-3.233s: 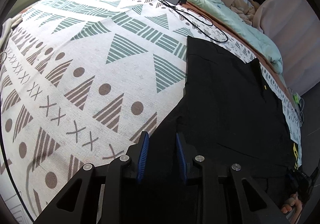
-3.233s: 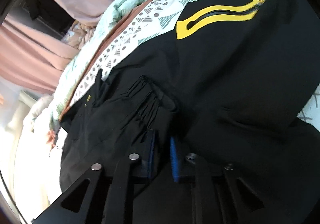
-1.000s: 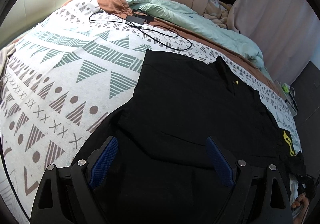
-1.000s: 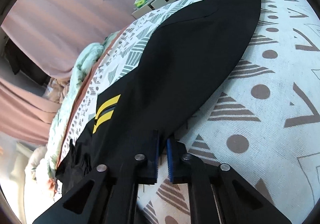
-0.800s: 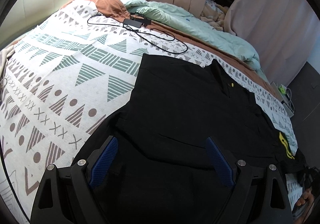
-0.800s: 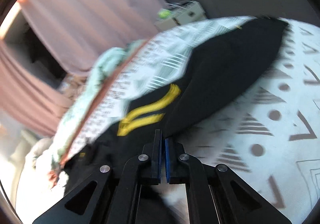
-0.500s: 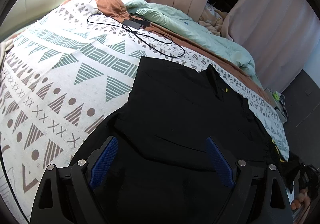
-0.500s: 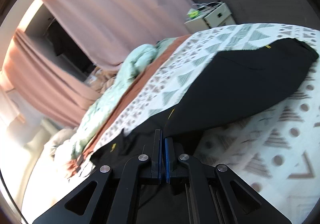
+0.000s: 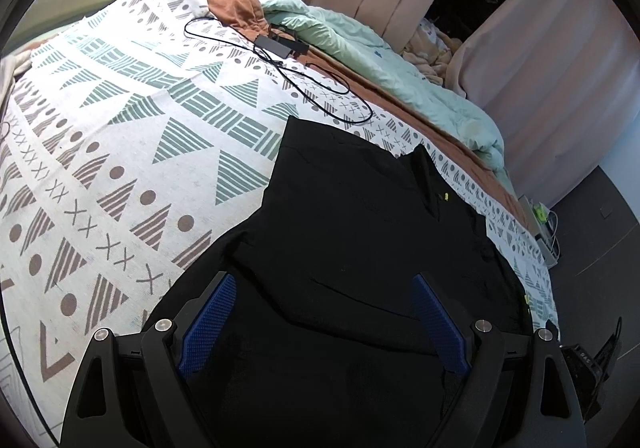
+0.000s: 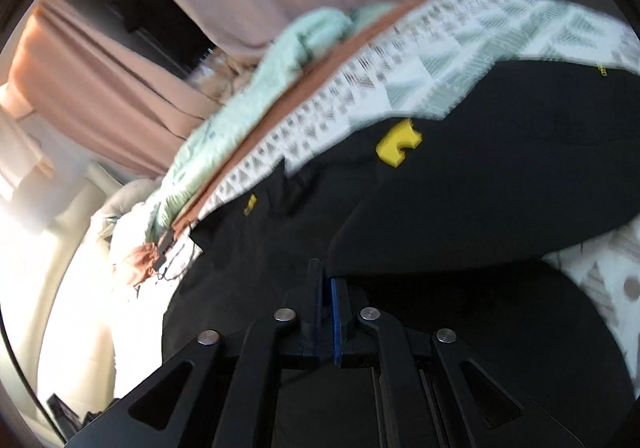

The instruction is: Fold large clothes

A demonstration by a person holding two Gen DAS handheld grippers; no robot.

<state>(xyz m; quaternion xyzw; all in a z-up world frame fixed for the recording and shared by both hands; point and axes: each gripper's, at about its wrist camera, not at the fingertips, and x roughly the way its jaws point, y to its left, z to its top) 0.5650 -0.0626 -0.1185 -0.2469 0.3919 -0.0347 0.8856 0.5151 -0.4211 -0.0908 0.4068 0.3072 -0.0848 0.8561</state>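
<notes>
A large black garment [image 9: 360,220] with small yellow marks lies spread on a patterned bedspread [image 9: 120,152]. My left gripper [image 9: 324,312] is open wide and empty, hovering just above the garment's near part. In the right wrist view my right gripper [image 10: 327,280] is shut on a fold of the black garment [image 10: 480,188] and holds it lifted above the bed. A yellow logo [image 10: 398,144] shows on the lifted cloth. The right view is blurred.
A black charger with its cable [image 9: 280,44] lies on the bedspread beyond the garment. A mint duvet [image 9: 400,64] and brown blanket [image 9: 236,4] run along the far side. Pink curtains [image 9: 540,60] hang behind. A bedside unit [image 9: 540,224] stands at right.
My right gripper has carried the pinched black cloth up and across the garment, its view swinging from the bedspread to the curtains. My left gripper opened, let go, and has stayed open.
</notes>
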